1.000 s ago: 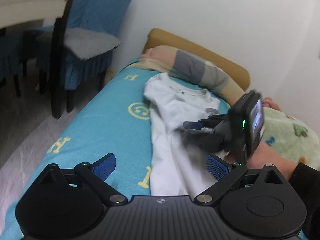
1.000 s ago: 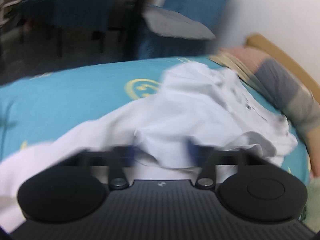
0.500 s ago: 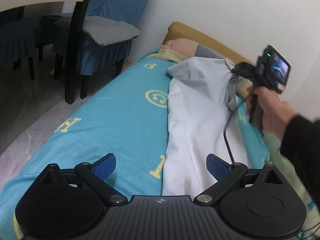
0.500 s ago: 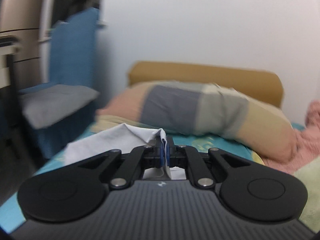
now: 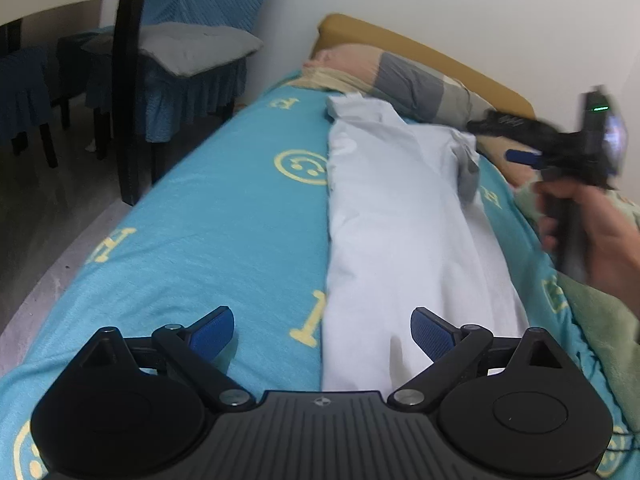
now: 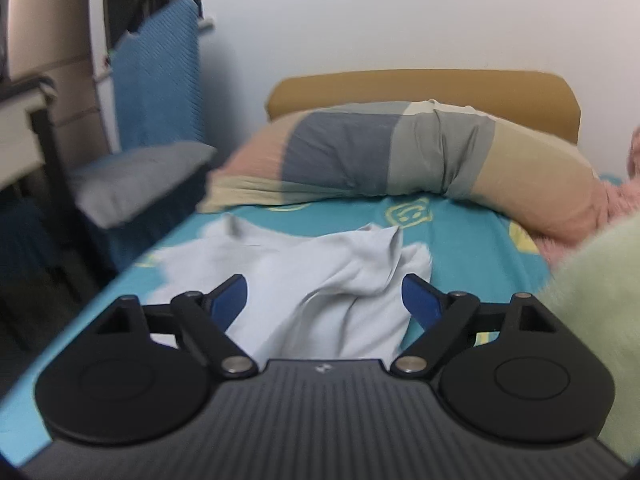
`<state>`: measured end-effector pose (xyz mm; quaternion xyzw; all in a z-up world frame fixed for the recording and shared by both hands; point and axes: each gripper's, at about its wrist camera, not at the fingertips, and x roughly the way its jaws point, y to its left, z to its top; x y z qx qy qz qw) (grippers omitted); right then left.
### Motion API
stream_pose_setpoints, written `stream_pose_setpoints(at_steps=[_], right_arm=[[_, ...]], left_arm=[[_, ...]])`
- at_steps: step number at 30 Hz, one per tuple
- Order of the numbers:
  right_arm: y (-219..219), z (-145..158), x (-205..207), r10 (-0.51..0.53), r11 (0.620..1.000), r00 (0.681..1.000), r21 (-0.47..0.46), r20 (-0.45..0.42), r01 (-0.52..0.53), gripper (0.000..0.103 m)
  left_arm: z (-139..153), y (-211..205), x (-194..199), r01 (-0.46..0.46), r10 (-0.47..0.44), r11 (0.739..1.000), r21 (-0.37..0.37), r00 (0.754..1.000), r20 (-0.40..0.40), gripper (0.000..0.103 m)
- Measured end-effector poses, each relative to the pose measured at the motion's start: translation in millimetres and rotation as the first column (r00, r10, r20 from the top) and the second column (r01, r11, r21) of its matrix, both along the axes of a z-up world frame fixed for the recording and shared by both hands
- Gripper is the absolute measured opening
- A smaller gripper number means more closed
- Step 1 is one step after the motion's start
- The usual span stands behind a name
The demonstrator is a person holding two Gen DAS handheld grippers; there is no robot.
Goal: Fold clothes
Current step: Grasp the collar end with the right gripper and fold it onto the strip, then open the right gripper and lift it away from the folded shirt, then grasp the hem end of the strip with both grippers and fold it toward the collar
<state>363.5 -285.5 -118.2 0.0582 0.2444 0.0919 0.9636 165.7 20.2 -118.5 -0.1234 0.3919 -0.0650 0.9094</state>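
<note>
A white garment (image 5: 400,220) lies folded lengthwise in a long strip down the turquoise bedsheet (image 5: 224,216). My left gripper (image 5: 322,330) hovers open over its near end, nothing between the blue pads. In the left wrist view a hand holds my right gripper (image 5: 500,140) at the right, beside the garment's far corner. The right wrist view shows that gripper (image 6: 323,294) with jaws opening wide; the rumpled white cloth (image 6: 320,280) lies loose below and between them, untouched by the pads.
A striped pillow (image 6: 400,152) rests against the tan headboard (image 6: 420,88) at the bed's far end. A green blanket (image 6: 592,300) and something pink (image 6: 628,196) lie on the right. A blue-covered chair (image 5: 180,56) with a grey cushion stands left of the bed.
The right gripper carried the garment's edge across to the right, completing a lengthwise fold, then opened and let the cloth drop. The left gripper sank slightly, staying open.
</note>
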Motion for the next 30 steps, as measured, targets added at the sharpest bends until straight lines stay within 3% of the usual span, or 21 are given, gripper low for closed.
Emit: stream_pose_setpoints(at_steps=[3, 7, 11, 15, 16, 18, 20, 24, 26, 28, 30], right_arm=[[-7, 25, -73, -0.017, 0.997, 1.000, 0.078, -0.015, 0.018, 0.086], [-21, 34, -187, -0.028, 0.973, 0.994, 0.223, -0.101, 0.050, 0.086], [-22, 22, -289, -0.032, 0.938, 0.961, 0.324, -0.274, 0.123, 0.087], [-18, 7, -357, -0.020, 0.877, 0.950, 0.450, -0.312, 0.166, 0.086], [-16, 3, -366, -0.023, 0.867, 0.947, 0.465, -0.321, 0.179, 0.086], [-15, -4, -378, -0.023, 0.847, 0.938, 0.491, -0.347, 0.203, 0.076], [-15, -12, -385, -0.017, 0.830, 0.926, 0.512, -0.378, 0.224, 0.076], [-11, -27, -390, 0.011, 0.832, 0.899, 0.503, -0.438, 0.235, 0.076], [-7, -40, -387, 0.022, 0.840, 0.870, 0.481, -0.492, 0.250, 0.076], [0, -51, -385, 0.049, 0.856, 0.846, 0.459, -0.531, 0.238, 0.075], [5, -54, -384, 0.070, 0.863, 0.843, 0.456, -0.533, 0.216, 0.075]], left_arm=[[-2, 2, -1, 0.060, -0.065, 0.995, -0.079, 0.996, -0.063, 0.095], [-3, 8, -11, 0.108, -0.134, 0.979, -0.172, 0.980, -0.148, 0.095], [-2, 0, -32, 0.119, -0.142, 0.987, -0.111, 0.962, -0.234, 0.094], [4, -1, -54, 0.075, -0.085, 0.996, -0.047, 0.962, -0.260, 0.094], [5, -1, -58, 0.069, -0.075, 0.997, -0.034, 0.961, -0.267, 0.094], [6, 0, -65, 0.049, -0.046, 0.999, 0.003, 0.957, -0.285, 0.094], [4, 4, -71, 0.033, -0.026, 0.999, 0.014, 0.948, -0.319, 0.094], [0, 12, -83, 0.001, -0.006, 1.000, -0.013, 0.928, -0.372, 0.092], [0, 12, -84, -0.010, -0.002, 1.000, -0.027, 0.916, -0.401, 0.092], [0, 12, -86, -0.018, -0.001, 0.999, -0.039, 0.902, -0.431, 0.086], [3, 13, -91, -0.024, 0.003, 0.999, -0.040, 0.891, -0.454, 0.055]])
